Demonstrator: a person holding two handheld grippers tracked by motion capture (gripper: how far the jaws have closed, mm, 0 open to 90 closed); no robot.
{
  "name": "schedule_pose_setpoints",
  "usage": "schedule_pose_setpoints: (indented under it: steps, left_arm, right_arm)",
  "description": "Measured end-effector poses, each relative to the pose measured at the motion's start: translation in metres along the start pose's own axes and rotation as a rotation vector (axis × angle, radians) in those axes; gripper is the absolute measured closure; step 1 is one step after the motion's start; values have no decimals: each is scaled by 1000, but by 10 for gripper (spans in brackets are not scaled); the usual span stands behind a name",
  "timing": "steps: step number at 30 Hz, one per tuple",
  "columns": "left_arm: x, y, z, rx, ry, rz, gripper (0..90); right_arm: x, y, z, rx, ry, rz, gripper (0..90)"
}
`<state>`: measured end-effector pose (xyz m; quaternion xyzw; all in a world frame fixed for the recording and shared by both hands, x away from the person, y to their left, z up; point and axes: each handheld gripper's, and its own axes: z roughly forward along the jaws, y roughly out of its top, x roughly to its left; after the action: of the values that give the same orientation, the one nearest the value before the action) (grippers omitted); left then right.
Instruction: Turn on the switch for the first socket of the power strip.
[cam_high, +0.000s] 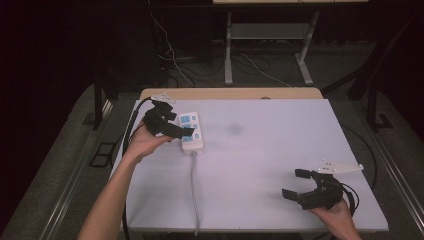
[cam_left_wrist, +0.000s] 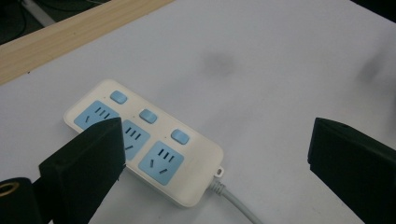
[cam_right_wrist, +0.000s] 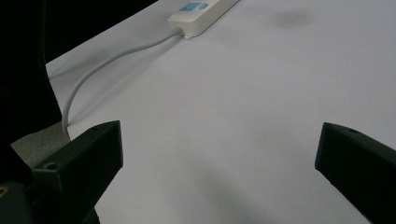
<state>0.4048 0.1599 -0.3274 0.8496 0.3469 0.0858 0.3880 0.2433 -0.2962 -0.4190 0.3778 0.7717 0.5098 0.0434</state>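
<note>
A white power strip (cam_high: 192, 132) with three blue sockets and three blue switches lies at the table's left, its grey cable (cam_high: 194, 190) running toward the front edge. My left gripper (cam_high: 181, 124) hovers open at the strip's left side. In the left gripper view the strip (cam_left_wrist: 144, 140) sits between the wide-apart jaws of the left gripper (cam_left_wrist: 217, 140), with the left jaw overlapping its near edge. My right gripper (cam_high: 294, 183) stands open near the front right, holding nothing. In the right gripper view the gripper (cam_right_wrist: 219, 144) faces bare table, with the strip (cam_right_wrist: 201, 11) and cable (cam_right_wrist: 107, 60) far off.
The white table (cam_high: 270, 150) has a faint dark smudge (cam_high: 234, 129) near its middle and a wooden strip (cam_high: 230, 93) along the far edge. Beyond it, another desk's legs (cam_high: 228, 50) and loose cables (cam_high: 172, 55) lie on the dark floor.
</note>
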Motion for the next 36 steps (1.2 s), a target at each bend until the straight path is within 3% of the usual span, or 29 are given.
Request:
schedule_pose_setpoints:
  steps: [16, 27, 31, 36]
  left_arm:
    - [11, 17, 24, 71, 19, 2, 67]
    - [18, 16, 39, 93, 14, -4, 137]
    - [20, 15, 45, 100, 6, -6, 214]
    - [23, 13, 51, 103, 5, -13, 415]
  right_arm:
    - [-1, 0, 0, -2, 2, 1, 5]
    - [0, 0, 0, 1, 3, -4, 5]
    - [0, 0, 0, 4, 2, -4, 4]
    - [0, 0, 0, 7, 1, -7, 5]
